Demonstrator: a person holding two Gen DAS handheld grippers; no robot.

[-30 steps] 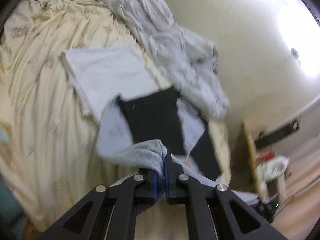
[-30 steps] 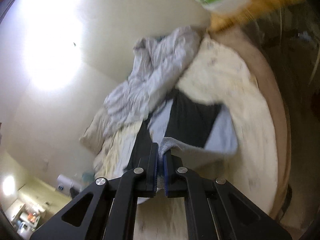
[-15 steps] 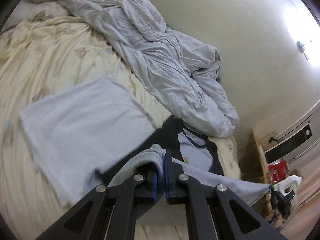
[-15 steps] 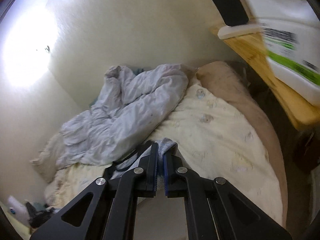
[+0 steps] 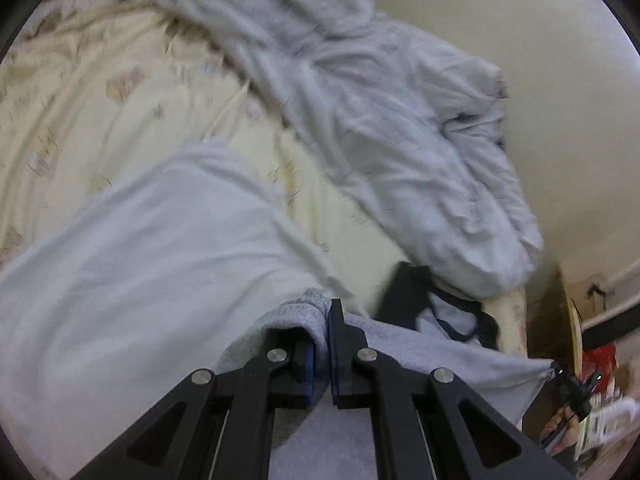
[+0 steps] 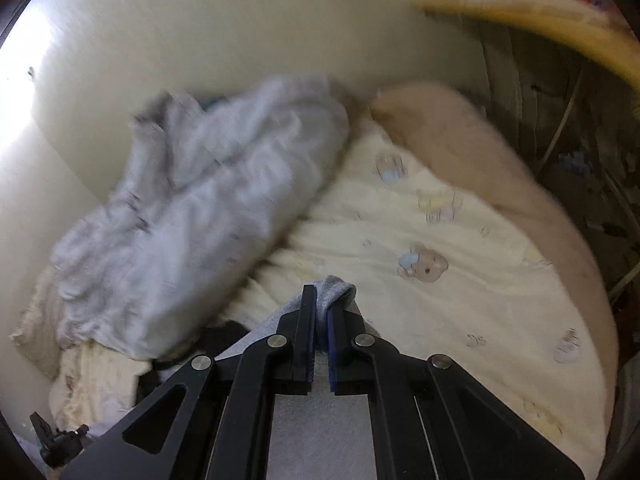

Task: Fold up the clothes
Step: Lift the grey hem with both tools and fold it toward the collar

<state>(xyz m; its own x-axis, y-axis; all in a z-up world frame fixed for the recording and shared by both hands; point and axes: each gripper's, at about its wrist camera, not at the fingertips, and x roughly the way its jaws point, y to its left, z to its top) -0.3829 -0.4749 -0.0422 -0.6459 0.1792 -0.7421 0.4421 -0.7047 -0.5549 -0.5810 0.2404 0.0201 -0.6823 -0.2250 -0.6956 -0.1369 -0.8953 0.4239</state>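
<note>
A grey garment [image 5: 420, 352] with a black part [image 5: 404, 296] lies near the bed's edge. My left gripper [image 5: 323, 320] is shut on a bunched fold of it. The fabric stretches taut to the right, to a corner [image 5: 540, 368] beside a black device and a hand. In the right wrist view my right gripper [image 6: 319, 312] is shut on another grey fold [image 6: 334, 290], held over the cream sheet [image 6: 440, 280]. A folded pale cloth [image 5: 140, 248] lies flat just left of the left gripper.
A crumpled grey duvet [image 5: 400, 120] is piled along the wall [image 6: 200, 40] behind the garment. A tan pillow [image 6: 460, 140] lies at the bed's far end. Wooden furniture [image 5: 572, 340] with red and white items stands beside the bed.
Both grippers have swept forward over the bed with the grey garment still pinched. The black part, spread wide before, now shows only as a small patch. The folded pale cloth and the duvet have come much closer.
</note>
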